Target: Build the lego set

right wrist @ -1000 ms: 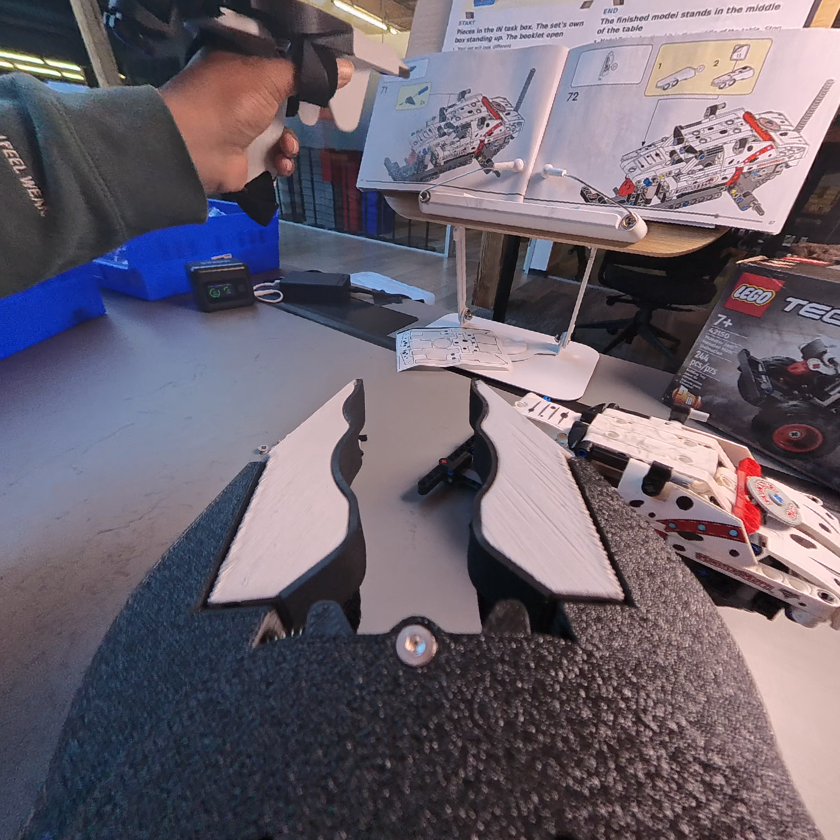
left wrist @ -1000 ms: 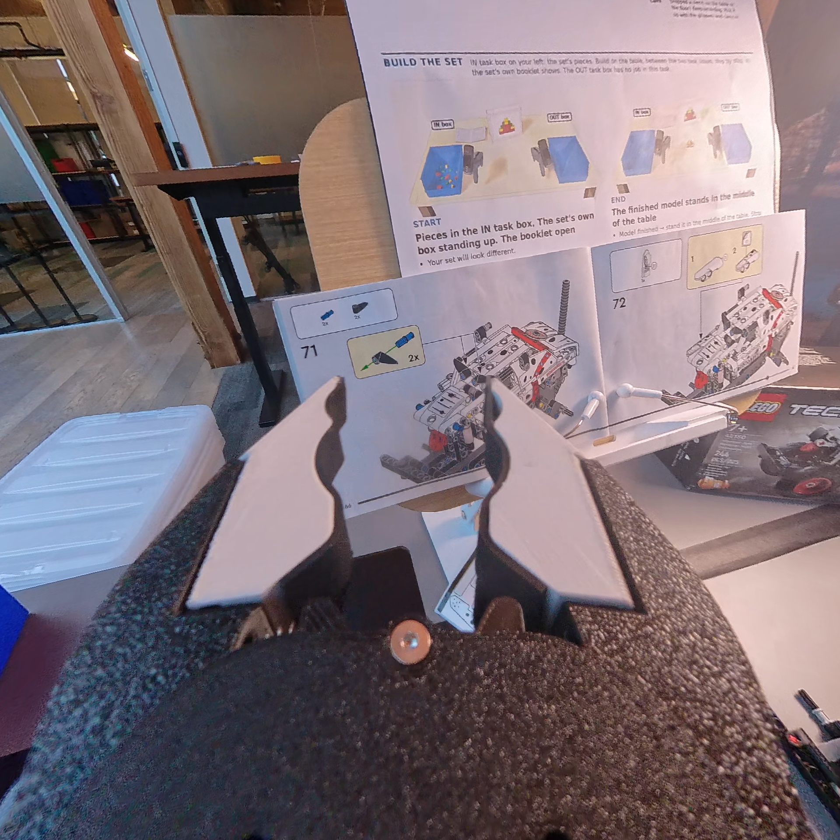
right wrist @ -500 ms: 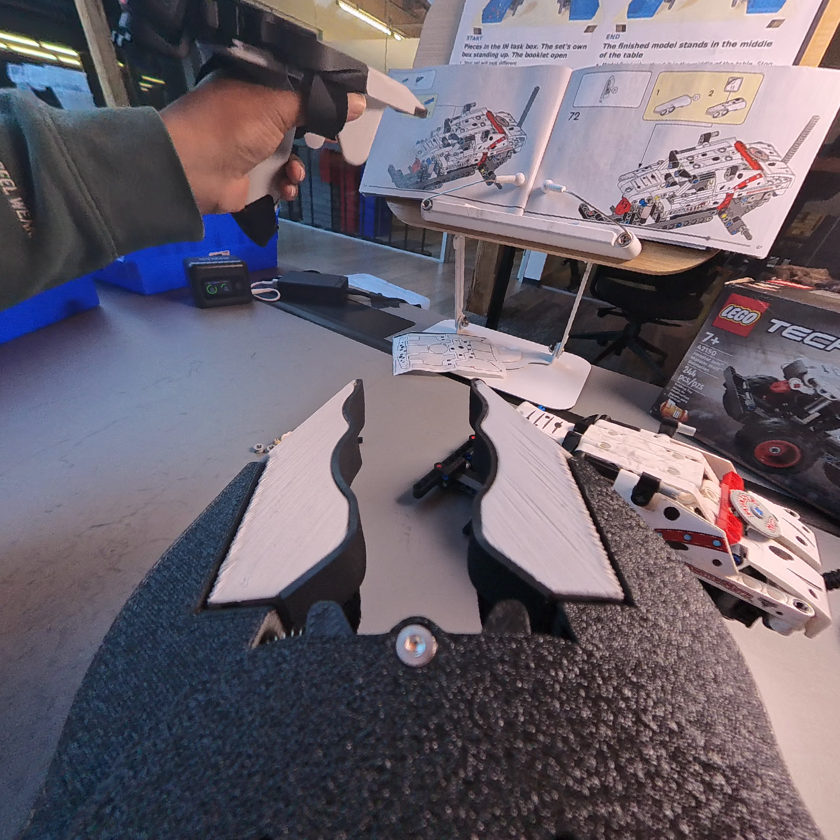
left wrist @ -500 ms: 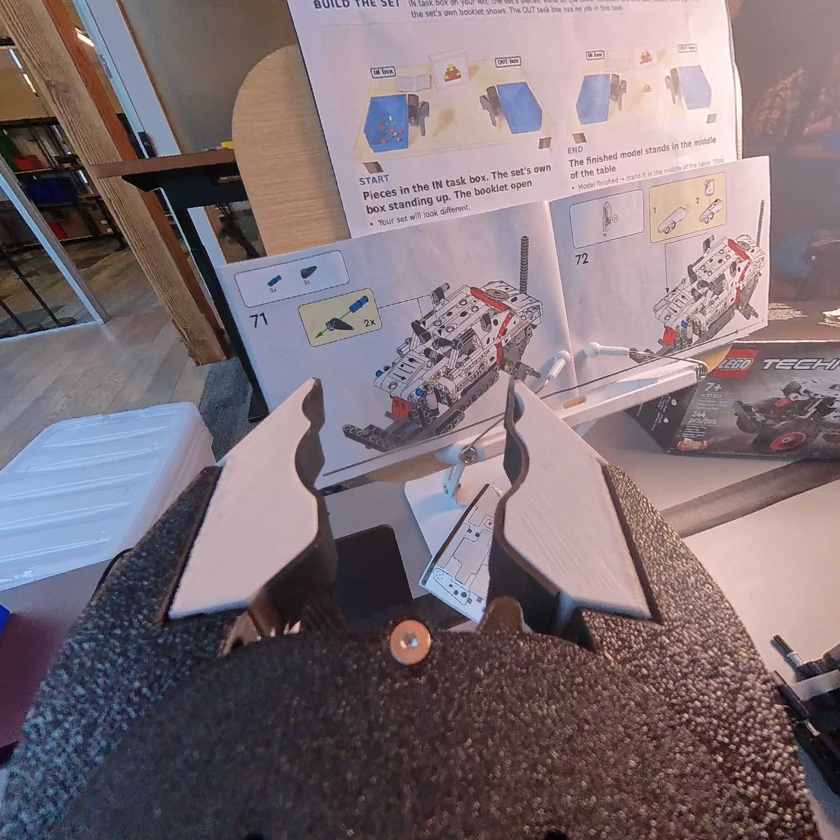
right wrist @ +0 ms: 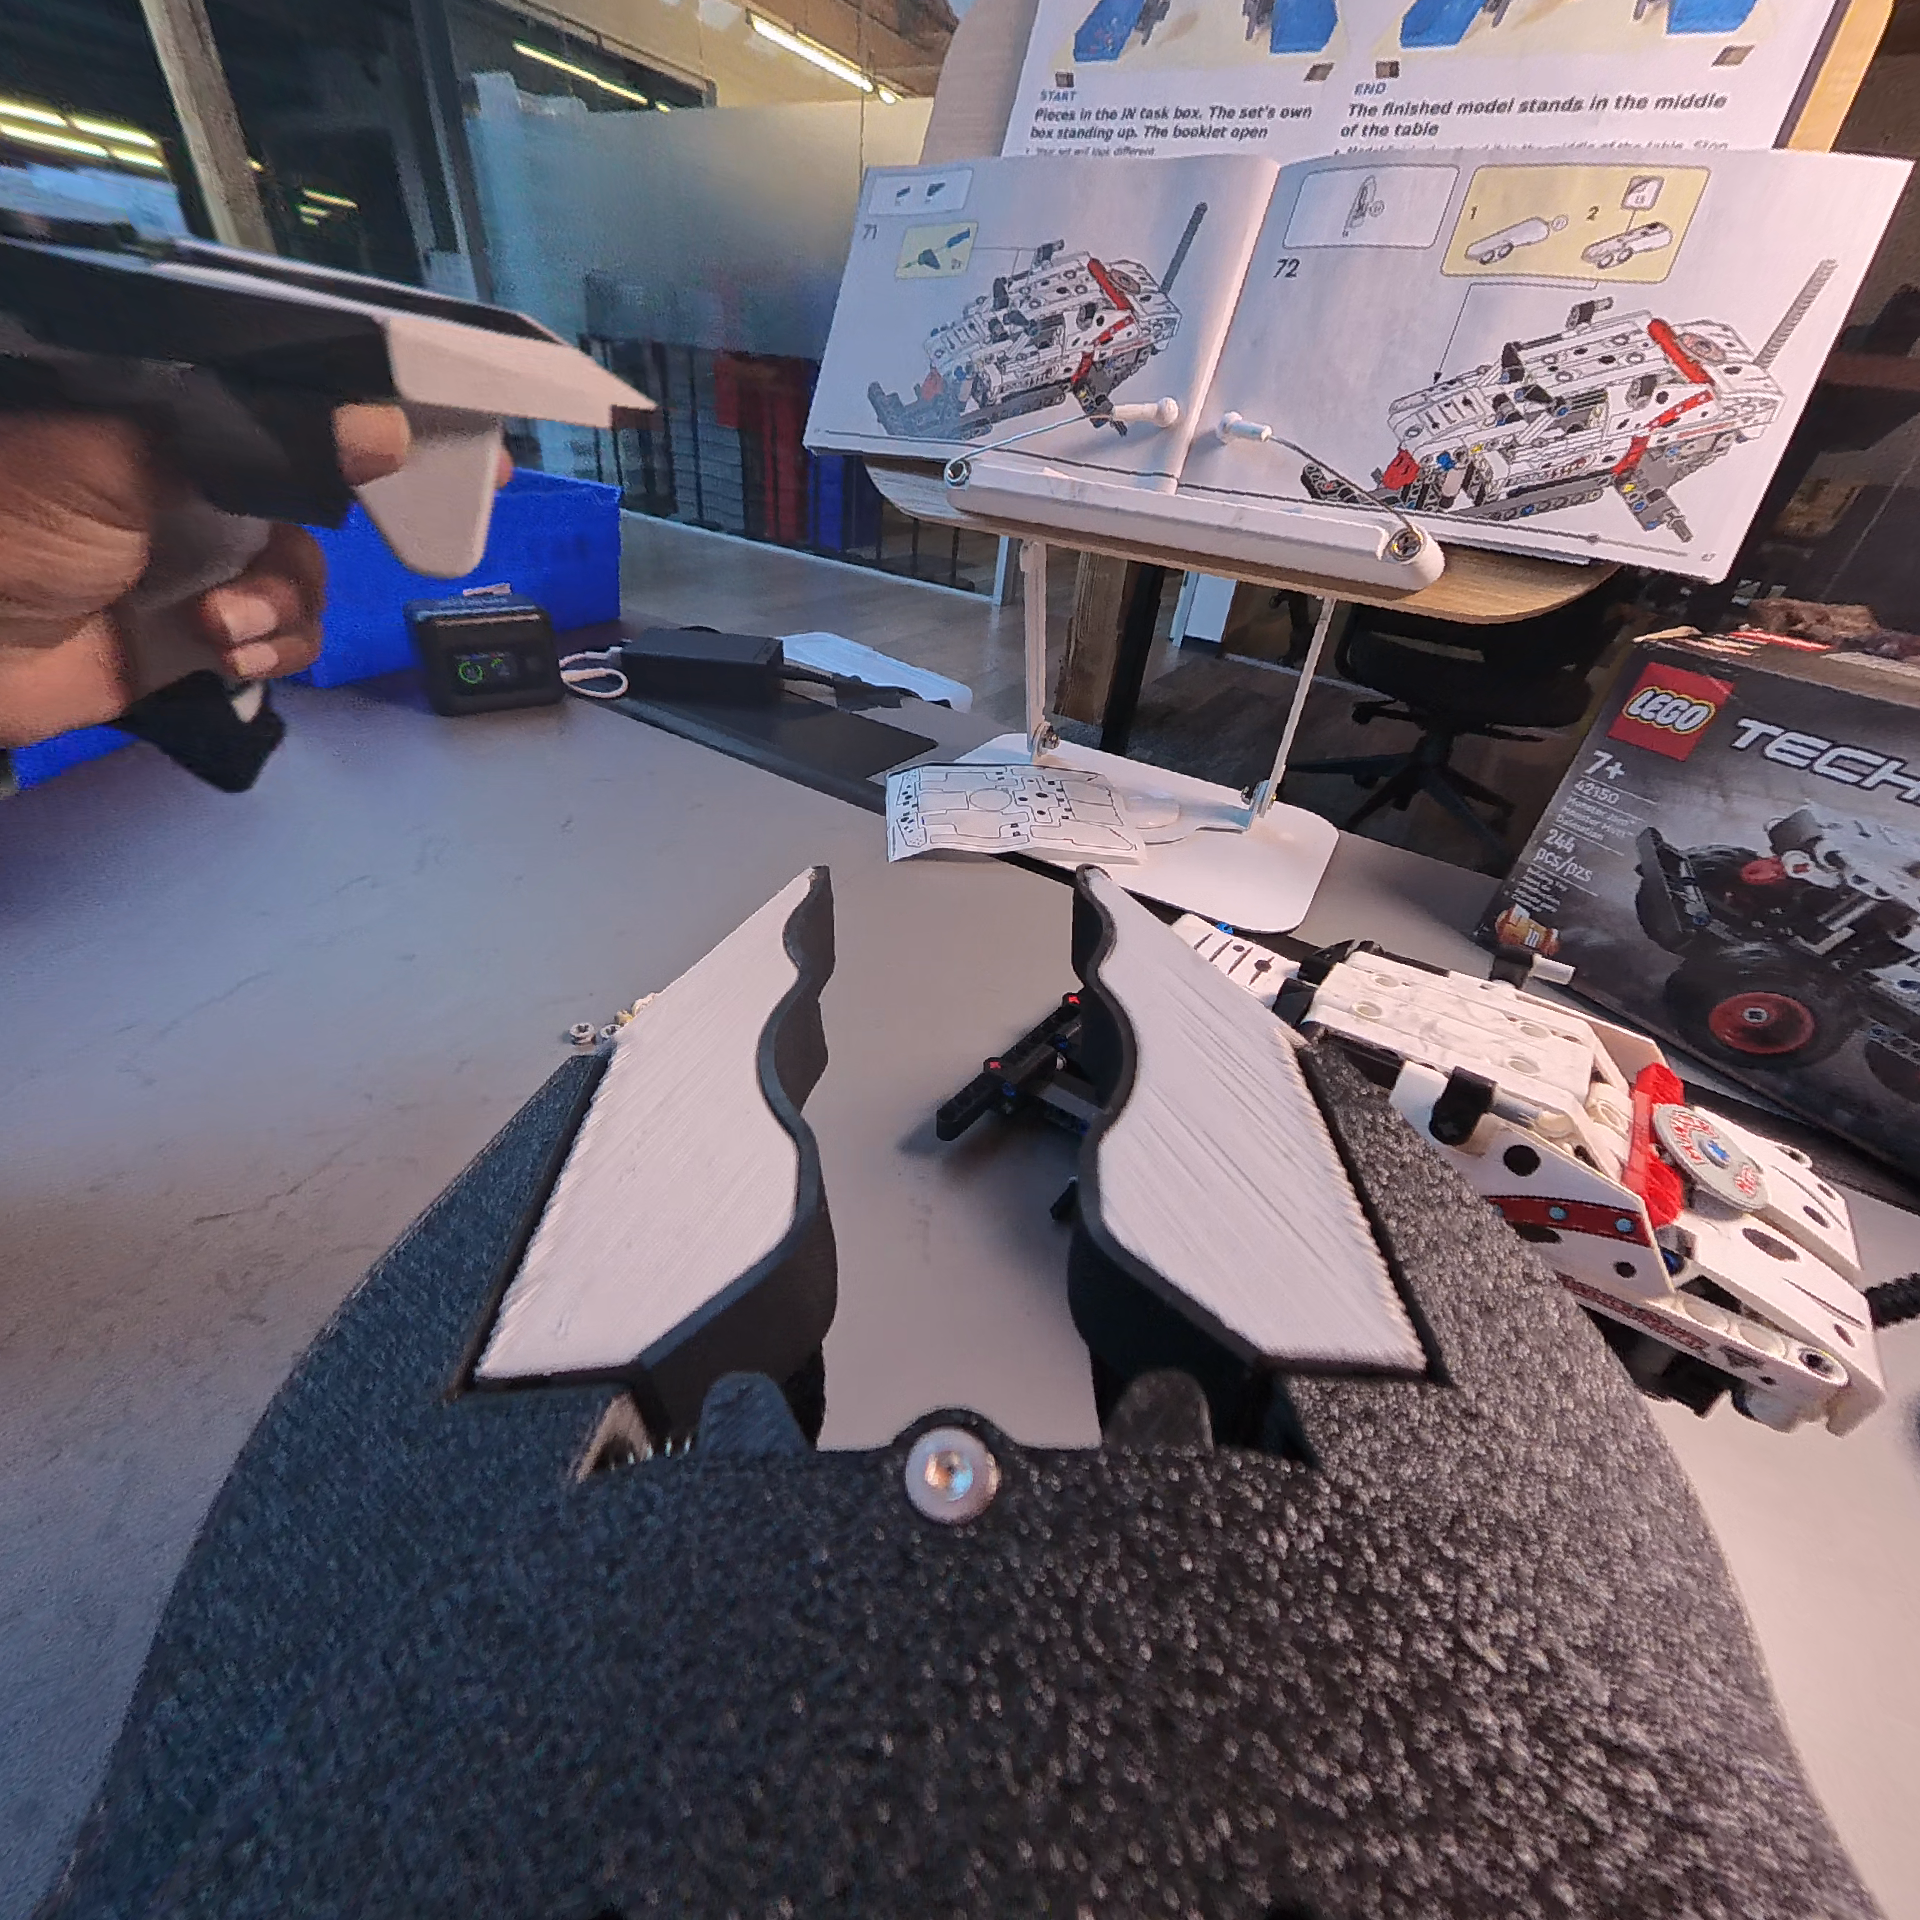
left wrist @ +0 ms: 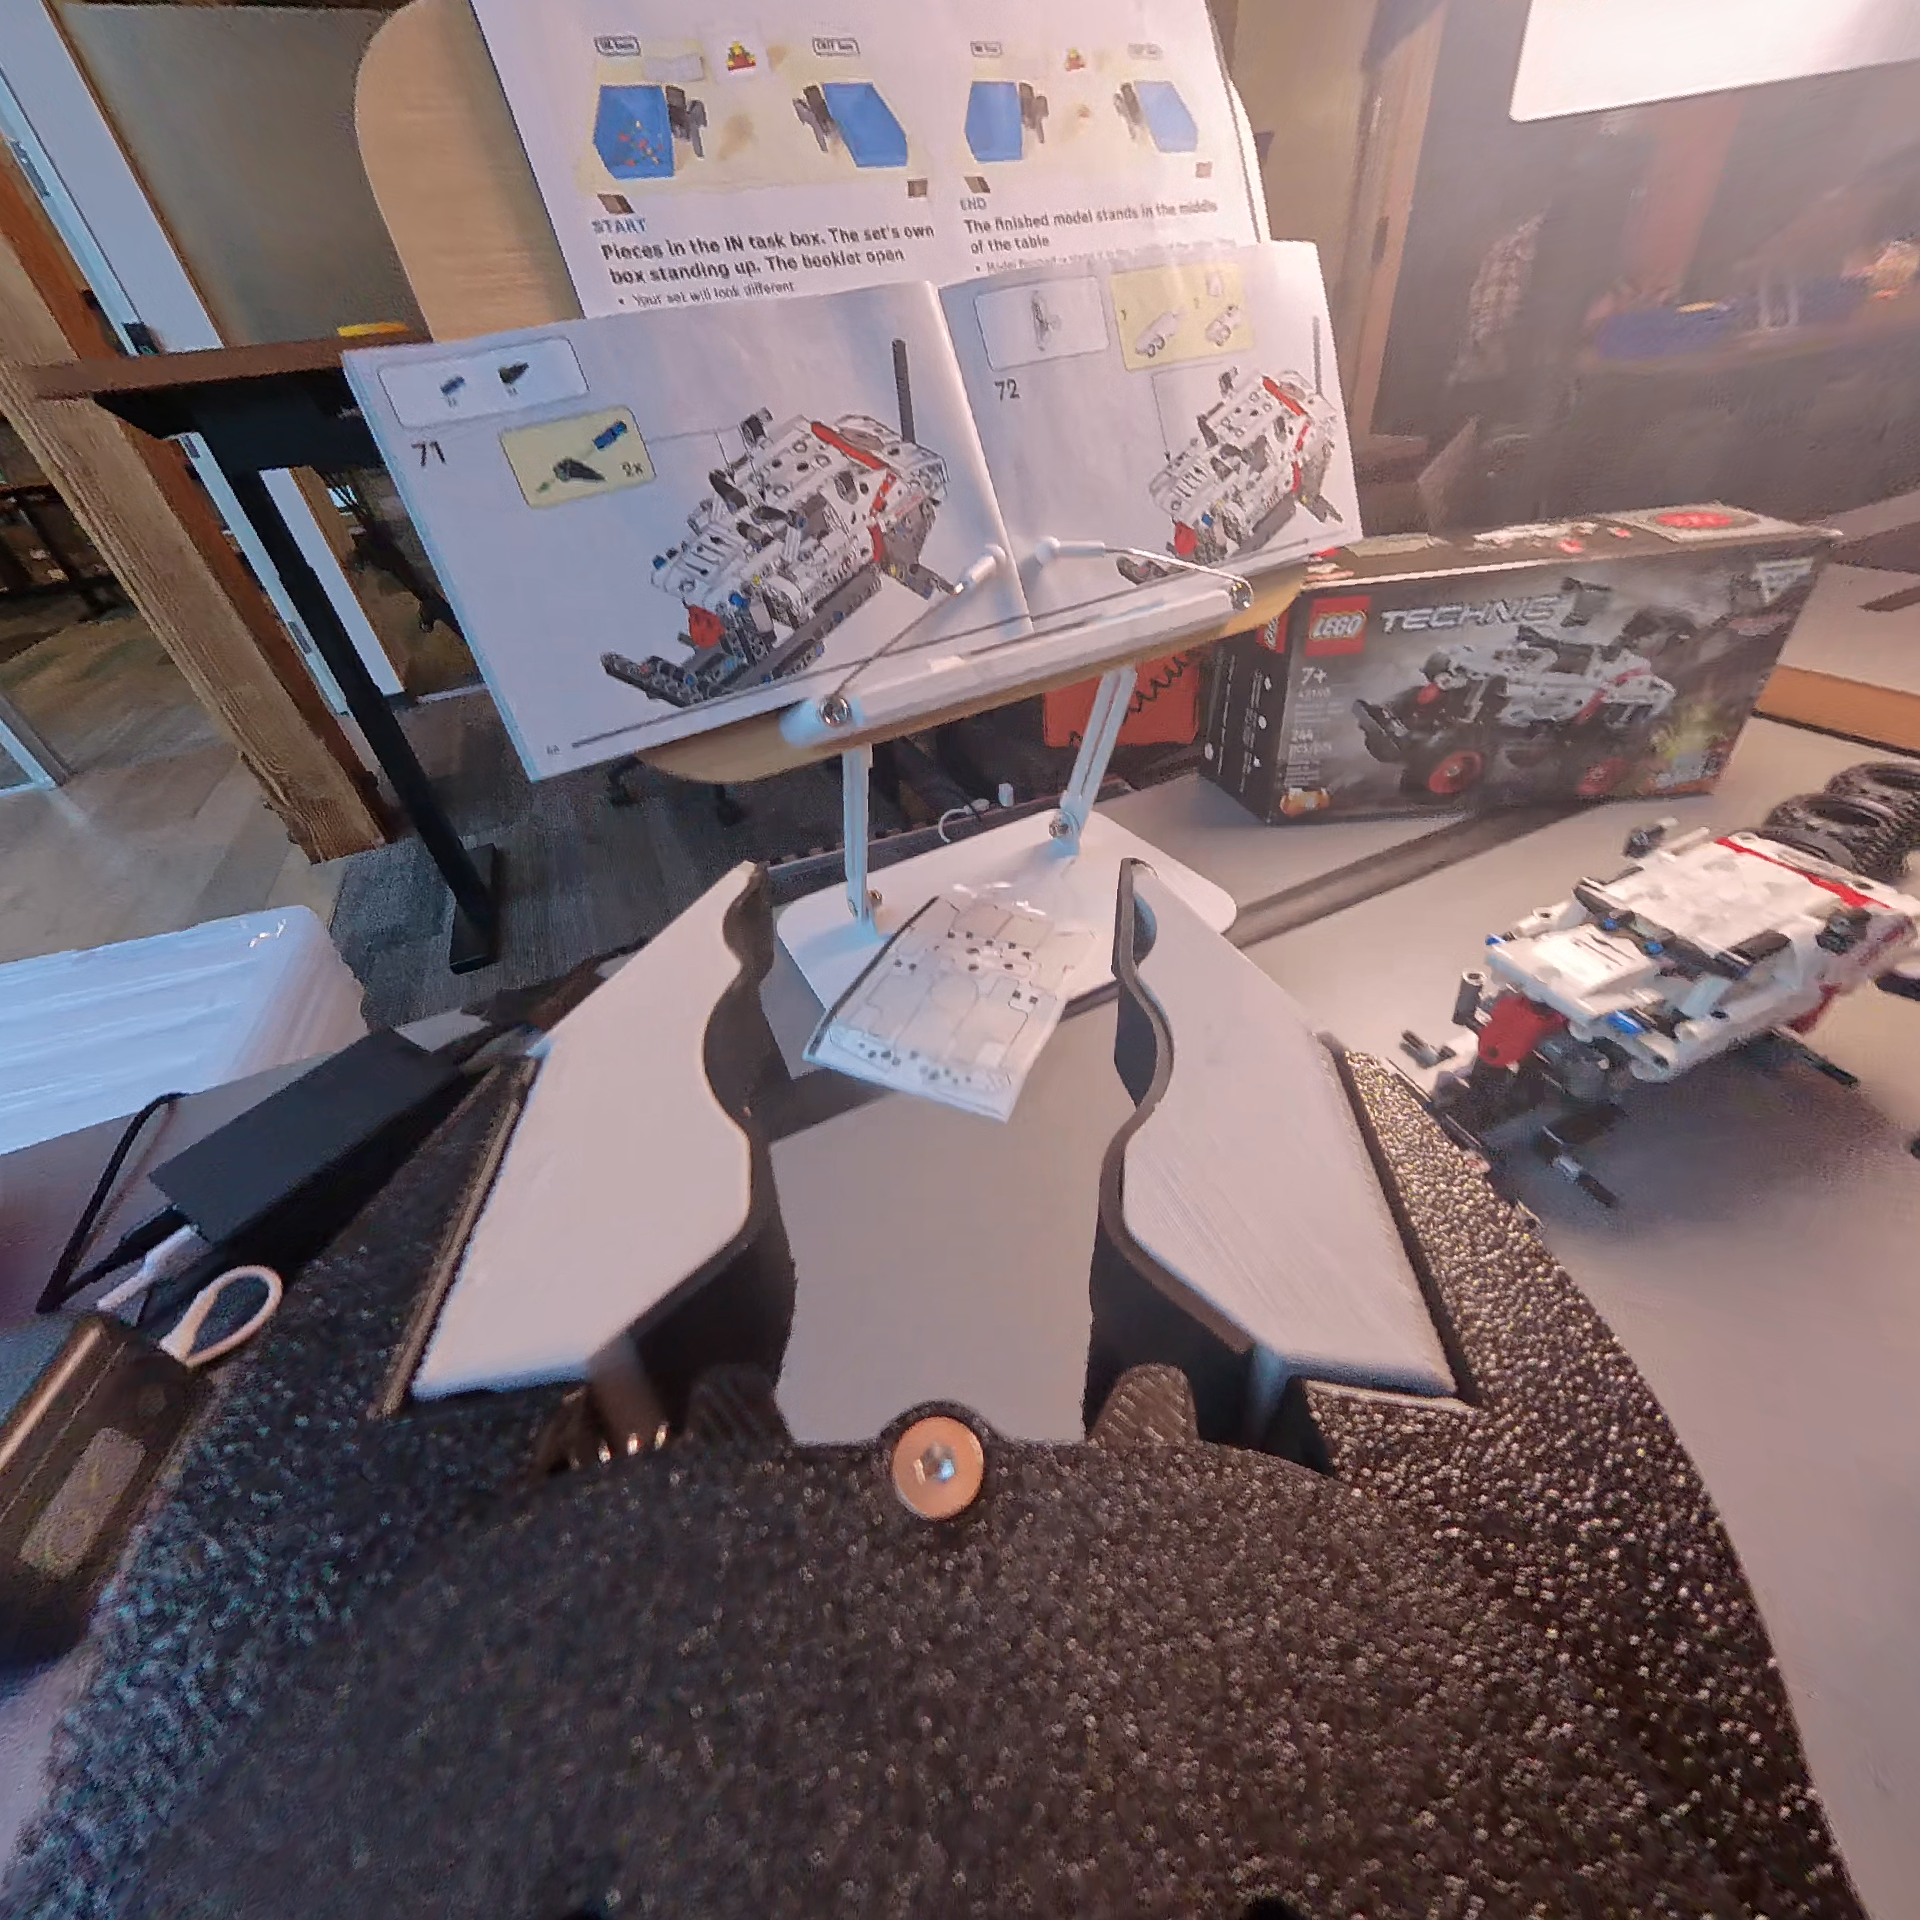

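a grey table (right wrist: pixel 312 1039) carries the white lego model (right wrist: pixel 1579 1132), set box (left wrist: pixel 1507 665), booklet stand (left wrist: pixel 997 935) and sticker sheet (right wrist: pixel 1008 826).

A thick wooden post (left wrist: pixel 156 582) stood on pale wood flooring (left wrist: pixel 114 862). Just beside the post was a dark desk (left wrist: pixel 281 395) on black legs over grey carpet (left wrist: pixel 582 883). Ceiling strip lights (right wrist: pixel 83 130) glowed far behind it; a black office chair (right wrist: pixel 1455 665) sat nearby.
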